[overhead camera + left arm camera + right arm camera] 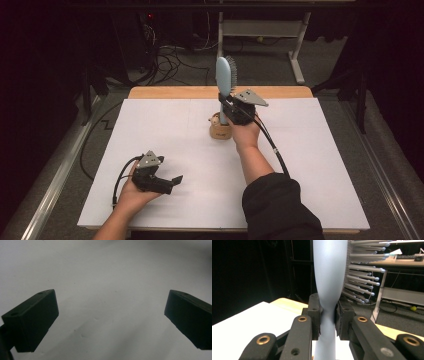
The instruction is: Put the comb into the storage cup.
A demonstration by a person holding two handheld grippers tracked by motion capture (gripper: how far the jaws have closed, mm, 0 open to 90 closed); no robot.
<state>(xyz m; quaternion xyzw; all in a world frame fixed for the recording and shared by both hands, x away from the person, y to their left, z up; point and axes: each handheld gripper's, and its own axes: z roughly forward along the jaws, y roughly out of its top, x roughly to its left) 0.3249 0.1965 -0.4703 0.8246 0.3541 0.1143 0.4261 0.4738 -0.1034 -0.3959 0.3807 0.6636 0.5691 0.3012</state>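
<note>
I am wearing a black sleeve on my right arm; black cables are trailing from both black, grey-plated grippers, brass pins showing.

No readable text, labels, brands, numbers or signs on anything in view.

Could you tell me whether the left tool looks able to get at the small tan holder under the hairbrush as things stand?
Probably yes: the left tool is open, holds nothing, and bare white table lies between it and the tan holder. The right tool, gripping the hairbrush, crowds the holder from above.
</note>
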